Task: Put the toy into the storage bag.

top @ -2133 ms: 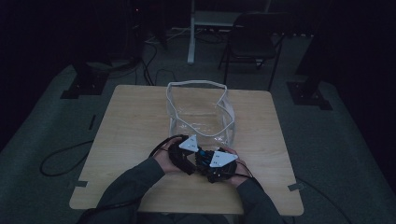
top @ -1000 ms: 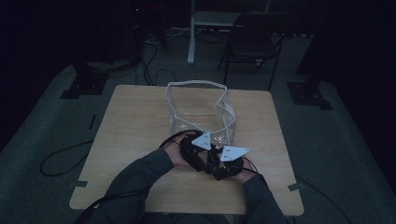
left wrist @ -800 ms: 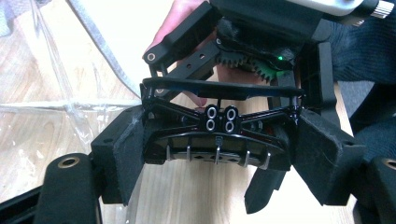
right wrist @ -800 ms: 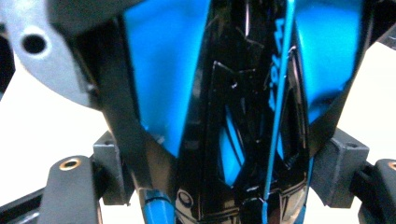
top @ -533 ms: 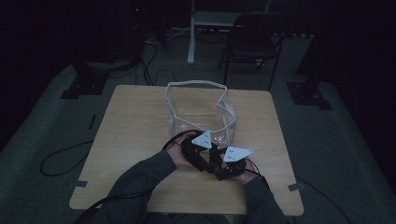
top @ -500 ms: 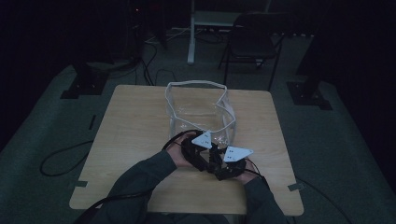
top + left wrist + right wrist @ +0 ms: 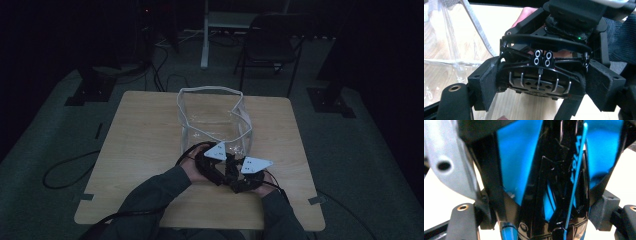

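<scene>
A glossy black and blue object sits between my two grippers, which meet nose to nose just in front of a clear plastic bag. Its black side has a row of metal prongs. The left gripper has its pads pressed against both ends of the object. The right gripper has the object between its jaws, very close to its camera. In the high view the left gripper and right gripper touch, and the object is hidden between them.
The bag has a white trimmed rim and stands open at the middle of the wooden table. Cables trail off the table's left side. A chair and stands are on the floor behind.
Over two seconds both grippers shifted slightly right and the right gripper's grey plate turned outward. In the last half second nothing visibly moved.
</scene>
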Demonstrator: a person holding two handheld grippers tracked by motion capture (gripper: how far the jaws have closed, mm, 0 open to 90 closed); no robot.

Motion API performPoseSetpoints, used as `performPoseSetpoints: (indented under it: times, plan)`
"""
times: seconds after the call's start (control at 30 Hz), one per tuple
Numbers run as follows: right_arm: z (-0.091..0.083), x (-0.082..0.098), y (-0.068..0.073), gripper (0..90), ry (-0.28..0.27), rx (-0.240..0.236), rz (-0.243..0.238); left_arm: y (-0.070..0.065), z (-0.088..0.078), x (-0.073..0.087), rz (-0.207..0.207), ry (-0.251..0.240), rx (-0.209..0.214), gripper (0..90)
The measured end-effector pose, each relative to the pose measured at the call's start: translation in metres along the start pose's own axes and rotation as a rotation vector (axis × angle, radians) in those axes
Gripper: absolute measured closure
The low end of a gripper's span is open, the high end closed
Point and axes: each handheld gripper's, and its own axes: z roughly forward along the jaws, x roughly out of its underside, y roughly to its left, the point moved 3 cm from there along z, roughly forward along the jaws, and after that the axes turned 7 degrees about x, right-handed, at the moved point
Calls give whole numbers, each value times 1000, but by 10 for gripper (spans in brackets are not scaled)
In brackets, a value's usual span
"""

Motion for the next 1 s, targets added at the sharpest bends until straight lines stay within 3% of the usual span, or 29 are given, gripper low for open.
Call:
performPoseSetpoints:
  times: [0.13,0.2,0.23,0.27,0.43,0.6,1.0]
  plan:
    - [-1,1,-1,246,-5,-1,11,1,5,7,-25,-78,-12,208]
    - [-1,1,-2,246,-6,1,11,1,5,7,-25,-78,-12,216]
    - [-2,2,-3,246,-15,-4,21,2,8,12,-61,-149,-3,217]
    - [-2,3,-4,246,-18,-6,26,3,9,13,-67,-168,-4,217]
    - [-2,4,-5,247,-27,-7,42,4,11,17,-85,-214,5,217]
    - [-3,4,-5,246,-30,-13,50,3,11,16,-85,-209,2,221]
    - [-2,2,-4,240,-18,-53,86,-1,7,9,-48,-141,-23,238]
